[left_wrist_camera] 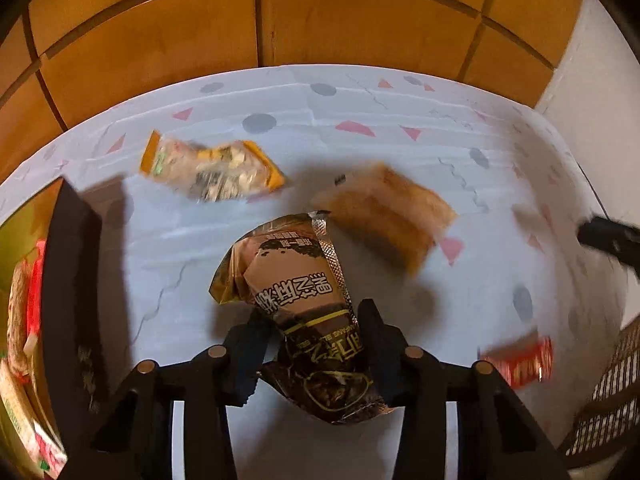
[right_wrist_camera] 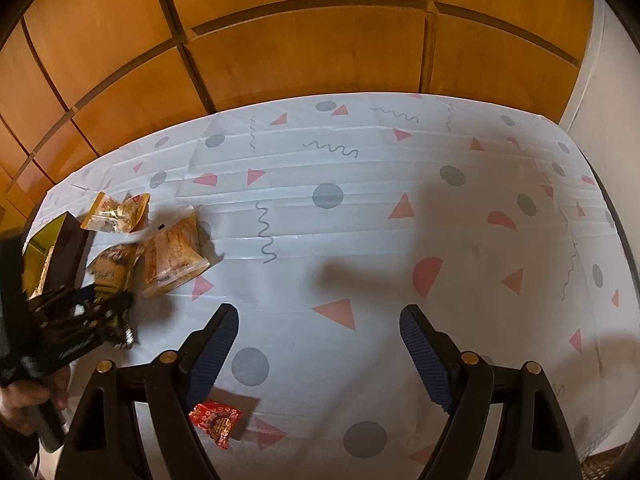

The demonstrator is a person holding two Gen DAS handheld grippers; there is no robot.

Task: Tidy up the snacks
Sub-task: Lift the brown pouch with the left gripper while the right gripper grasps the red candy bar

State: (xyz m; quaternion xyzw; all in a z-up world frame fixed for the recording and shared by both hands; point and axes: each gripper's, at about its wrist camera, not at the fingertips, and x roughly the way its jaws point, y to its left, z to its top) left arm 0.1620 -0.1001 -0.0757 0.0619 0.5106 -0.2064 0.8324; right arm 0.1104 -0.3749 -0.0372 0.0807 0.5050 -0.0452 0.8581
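- The left gripper (left_wrist_camera: pixel 316 344) is pinching the brown snack packet (left_wrist_camera: pixel 298 288), which is lying on the patterned tablecloth (left_wrist_camera: pixel 400 120) just right of the dark box (left_wrist_camera: pixel 72 264).
- The right gripper (right_wrist_camera: pixel 320 336) is hanging spread and empty, well right of that box.
- Likely next: lifting the packet leftward into the box, clearing its wall.

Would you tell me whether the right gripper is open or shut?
Open: the right gripper has its fingers spread wide over bare tablecloth, nothing between them.
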